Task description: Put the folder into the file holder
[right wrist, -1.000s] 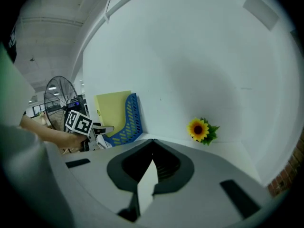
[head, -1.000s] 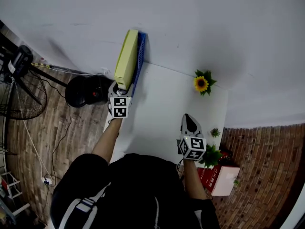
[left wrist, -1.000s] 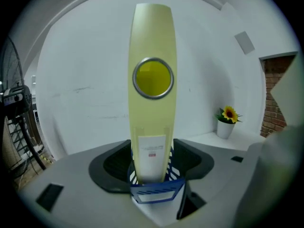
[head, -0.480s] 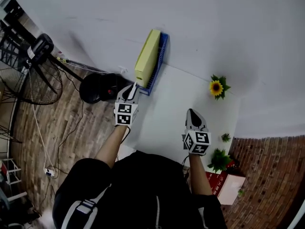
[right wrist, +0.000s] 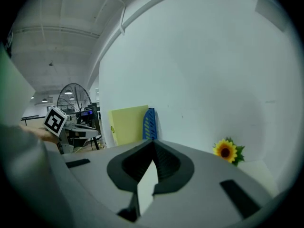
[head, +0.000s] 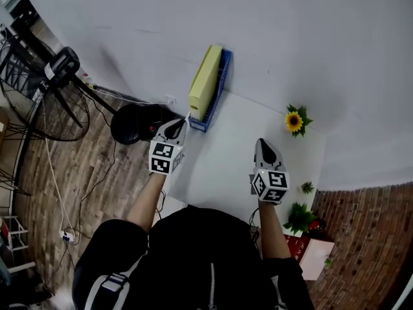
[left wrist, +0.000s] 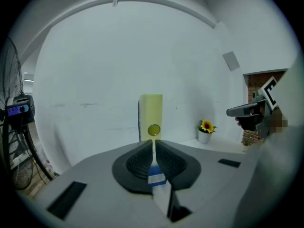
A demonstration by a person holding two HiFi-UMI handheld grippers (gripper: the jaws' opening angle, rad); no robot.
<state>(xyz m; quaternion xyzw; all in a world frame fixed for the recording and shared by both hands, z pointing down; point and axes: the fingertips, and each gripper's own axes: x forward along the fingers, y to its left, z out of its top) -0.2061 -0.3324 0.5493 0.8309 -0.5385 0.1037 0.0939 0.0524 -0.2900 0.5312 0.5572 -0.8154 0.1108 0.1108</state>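
Observation:
The yellow folder [head: 205, 81] stands upright in the blue file holder [head: 220, 86] at the far left corner of the white table [head: 226, 160], against the wall. My left gripper [head: 183, 119] hovers just short of the holder's near end. Its jaws have just been closing and are now shut, with nothing between them. In the left gripper view the folder [left wrist: 151, 115] stands straight ahead, beyond the closed fingertips. My right gripper [head: 261, 143] hangs over the table's right half, shut and empty. In the right gripper view the folder [right wrist: 129, 125] and holder [right wrist: 149, 123] stand ahead, slightly to the left.
A potted sunflower [head: 294, 121] stands at the back right by the wall. Small green plants [head: 307, 187] and a red box [head: 303, 247] sit beyond the table's right edge. A standing fan [head: 45, 102] and a black round object [head: 132, 123] are on the floor at left.
My left gripper let go of the folder's near end, drew back from the holder and shut. Both grippers have come back a little toward me.

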